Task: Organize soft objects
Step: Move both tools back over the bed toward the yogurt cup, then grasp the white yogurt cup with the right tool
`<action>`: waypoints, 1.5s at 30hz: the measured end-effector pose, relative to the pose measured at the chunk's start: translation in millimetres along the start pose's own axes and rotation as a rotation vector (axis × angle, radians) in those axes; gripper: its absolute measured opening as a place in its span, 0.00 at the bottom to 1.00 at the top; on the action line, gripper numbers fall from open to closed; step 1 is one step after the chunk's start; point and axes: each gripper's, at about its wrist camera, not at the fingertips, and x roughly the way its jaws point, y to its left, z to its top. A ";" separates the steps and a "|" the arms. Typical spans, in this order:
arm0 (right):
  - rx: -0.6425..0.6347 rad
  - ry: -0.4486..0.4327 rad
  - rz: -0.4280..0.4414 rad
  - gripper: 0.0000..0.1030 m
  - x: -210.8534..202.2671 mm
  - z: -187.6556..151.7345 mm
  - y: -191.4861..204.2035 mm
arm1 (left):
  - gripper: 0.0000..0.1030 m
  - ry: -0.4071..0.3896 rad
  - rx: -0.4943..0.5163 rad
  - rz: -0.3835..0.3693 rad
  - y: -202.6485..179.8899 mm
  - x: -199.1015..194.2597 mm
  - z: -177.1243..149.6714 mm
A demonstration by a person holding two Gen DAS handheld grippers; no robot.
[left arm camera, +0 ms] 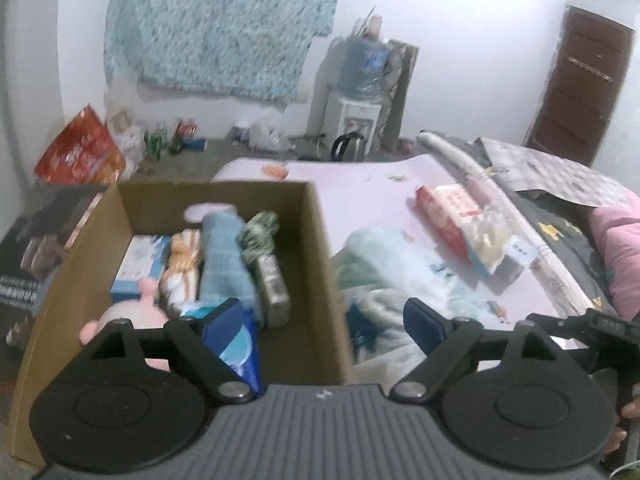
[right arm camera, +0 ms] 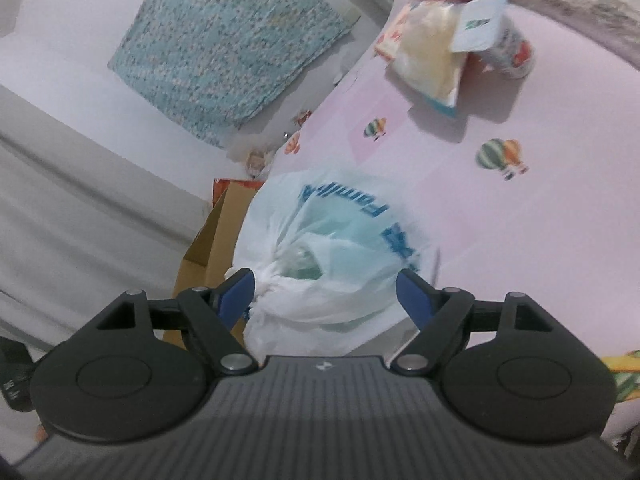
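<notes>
Left wrist: cardboard box (left arm camera: 320, 240) holds folded towel (left arm camera: 224, 256), plush (left arm camera: 128, 312).

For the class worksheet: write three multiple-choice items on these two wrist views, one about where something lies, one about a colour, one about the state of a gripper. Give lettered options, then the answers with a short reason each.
1. Where does the rolled light-blue towel lie?
A. On the pink sheet
B. Inside the cardboard box
C. On the floor by the door

2. What colour is the printing on the white plastic bag?
A. Blue
B. Red
C. Black

3. How does the right gripper stand?
A. Shut tight on the bag's knot
B. Out of view
C. Open, with the bag between its fingers

Answers:
1 B: the towel sits within the walls of the cardboard box, beside a folded umbrella.
2 A: the letters on the bag read blue in the right wrist view.
3 C: the blue pads are wide apart, one either side of the bag's tied neck.
</notes>
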 end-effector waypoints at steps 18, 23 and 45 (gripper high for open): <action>0.042 -0.147 -0.011 0.77 -84.1 19.4 -62.3 | 0.88 -0.029 0.182 -0.185 -164.9 40.8 -6.6; 0.037 -0.191 -0.026 0.77 -101.8 40.2 -75.6 | 0.88 -0.012 0.245 -0.221 -207.5 75.4 -10.8; -0.014 -0.182 -0.089 0.69 -34.5 172.0 -90.4 | 0.76 0.038 0.330 -0.232 -283.7 218.2 -7.1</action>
